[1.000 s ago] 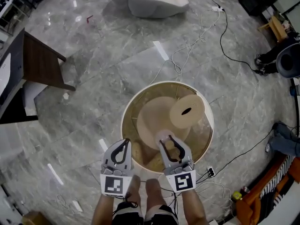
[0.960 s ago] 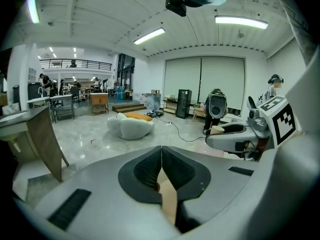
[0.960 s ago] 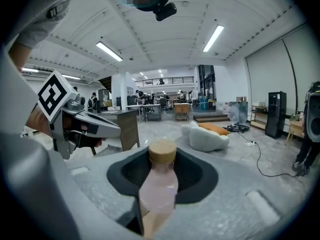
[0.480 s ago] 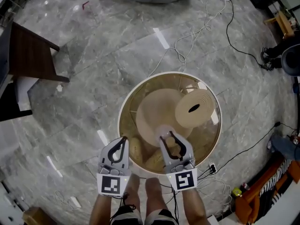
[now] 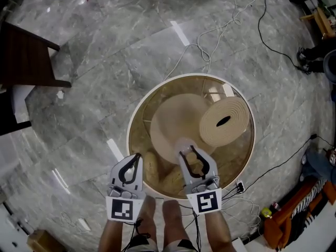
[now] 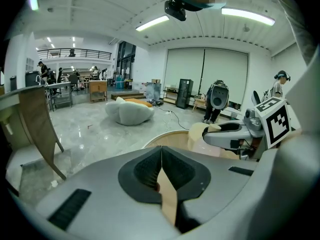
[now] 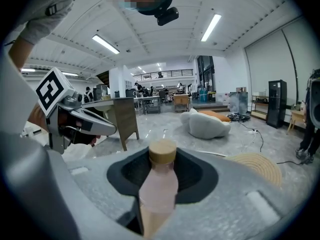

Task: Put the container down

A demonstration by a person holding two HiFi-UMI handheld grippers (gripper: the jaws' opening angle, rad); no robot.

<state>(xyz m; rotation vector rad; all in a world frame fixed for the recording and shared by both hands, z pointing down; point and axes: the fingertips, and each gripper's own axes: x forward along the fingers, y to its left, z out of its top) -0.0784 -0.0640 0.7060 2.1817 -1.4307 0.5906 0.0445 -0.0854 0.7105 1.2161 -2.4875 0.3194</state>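
No legible words or numbers — only square markers [image 5: 124,209] on left tongs [image 5: 136,157] and right tongs [image 5: 188,152].

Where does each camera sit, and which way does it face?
Head view: on the head, steeply down at the container and floor; left gripper, right gripper, forearms, legs show.
Left gripper view: on that gripper, along jaws shut on the container's rim; right gripper shows.
Right gripper view: on that gripper, along jaws clamping a bottle; left gripper shows.
Shared: both gripper views see the white beanbag.
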